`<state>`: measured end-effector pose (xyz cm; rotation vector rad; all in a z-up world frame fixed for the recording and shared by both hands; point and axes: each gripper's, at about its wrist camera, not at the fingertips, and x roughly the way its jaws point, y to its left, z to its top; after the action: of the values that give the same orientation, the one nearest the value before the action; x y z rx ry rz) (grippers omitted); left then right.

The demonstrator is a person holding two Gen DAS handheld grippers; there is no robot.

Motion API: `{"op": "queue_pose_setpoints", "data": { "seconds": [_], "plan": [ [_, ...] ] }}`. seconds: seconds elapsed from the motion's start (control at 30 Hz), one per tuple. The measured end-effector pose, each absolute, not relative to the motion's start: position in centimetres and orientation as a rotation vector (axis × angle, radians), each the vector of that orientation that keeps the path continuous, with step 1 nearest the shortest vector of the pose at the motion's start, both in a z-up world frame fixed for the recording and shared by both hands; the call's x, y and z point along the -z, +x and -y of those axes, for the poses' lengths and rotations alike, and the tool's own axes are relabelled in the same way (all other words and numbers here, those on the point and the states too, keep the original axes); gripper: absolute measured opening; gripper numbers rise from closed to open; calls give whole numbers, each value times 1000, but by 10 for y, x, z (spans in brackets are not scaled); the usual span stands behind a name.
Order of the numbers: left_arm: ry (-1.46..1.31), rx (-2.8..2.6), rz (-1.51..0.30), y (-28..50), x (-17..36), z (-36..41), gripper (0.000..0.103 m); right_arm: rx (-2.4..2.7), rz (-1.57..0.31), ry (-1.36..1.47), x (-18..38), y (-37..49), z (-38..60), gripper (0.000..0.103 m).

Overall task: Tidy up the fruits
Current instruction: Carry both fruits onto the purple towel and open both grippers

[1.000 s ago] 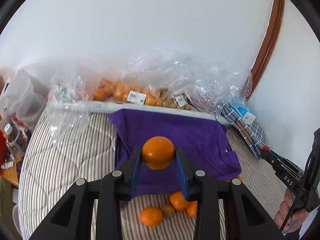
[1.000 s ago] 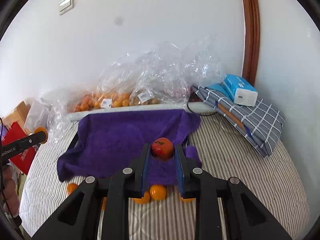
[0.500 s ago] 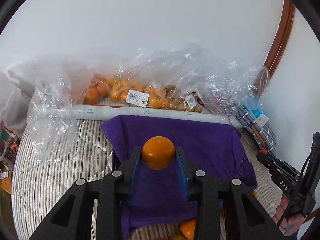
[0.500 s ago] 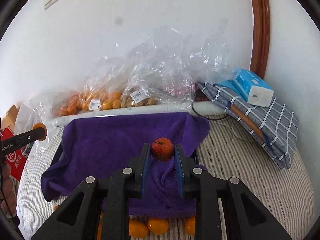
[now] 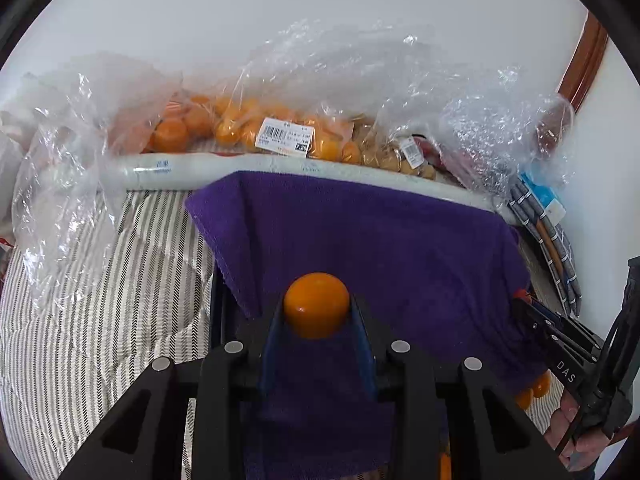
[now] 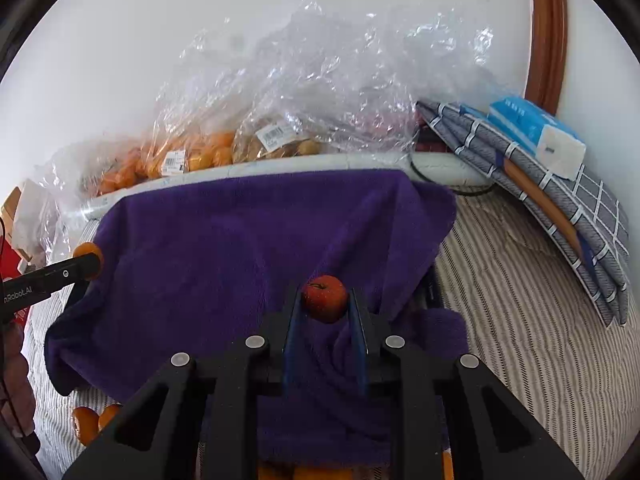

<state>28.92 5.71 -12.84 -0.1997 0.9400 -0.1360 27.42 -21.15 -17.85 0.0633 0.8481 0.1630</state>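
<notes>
The left hand-held gripper (image 5: 316, 312) is clamped on an orange (image 5: 316, 305), held above a purple towel (image 5: 360, 240) spread on a striped bed (image 5: 100, 312). The right hand-held gripper (image 6: 325, 304) is closed tight on a small red fruit (image 6: 325, 298) over the same towel. Clear plastic bags of oranges (image 5: 240, 128) lie along the wall beyond the towel, and loose oranges (image 6: 86, 422) sit on the bed at its near edge.

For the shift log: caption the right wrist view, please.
Right gripper holds a small red fruit above the purple towel.
</notes>
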Motion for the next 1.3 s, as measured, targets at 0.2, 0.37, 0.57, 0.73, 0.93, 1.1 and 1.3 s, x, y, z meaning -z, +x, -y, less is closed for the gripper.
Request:
{"op": "queue_pose_setpoints", "data": {
  "seconds": [0.2,0.37,0.57,0.73,0.93,1.1,1.3],
  "plan": [
    [-187,141,-964,293,139,-54,32,-169,-872,62,192,279,208,24],
    [-182,144,-978,295,144,-52,32,-173,-893,54,201,282,206,24],
    [-159,146,-989,295,148,-47,32,-171,-902,52,207,283,206,24],
    [-151,134,-994,292,149,-43,32,-181,-902,32,204,279,205,26],
    [-140,118,-993,280,139,-41,47,-189,-882,27,188,260,210,52],
    [-118,84,-925,259,111,-38,49,-161,-842,23,167,238,222,59],
    [-105,73,-850,218,83,-33,49,-131,-816,71,142,206,256,59]
  ]
}}
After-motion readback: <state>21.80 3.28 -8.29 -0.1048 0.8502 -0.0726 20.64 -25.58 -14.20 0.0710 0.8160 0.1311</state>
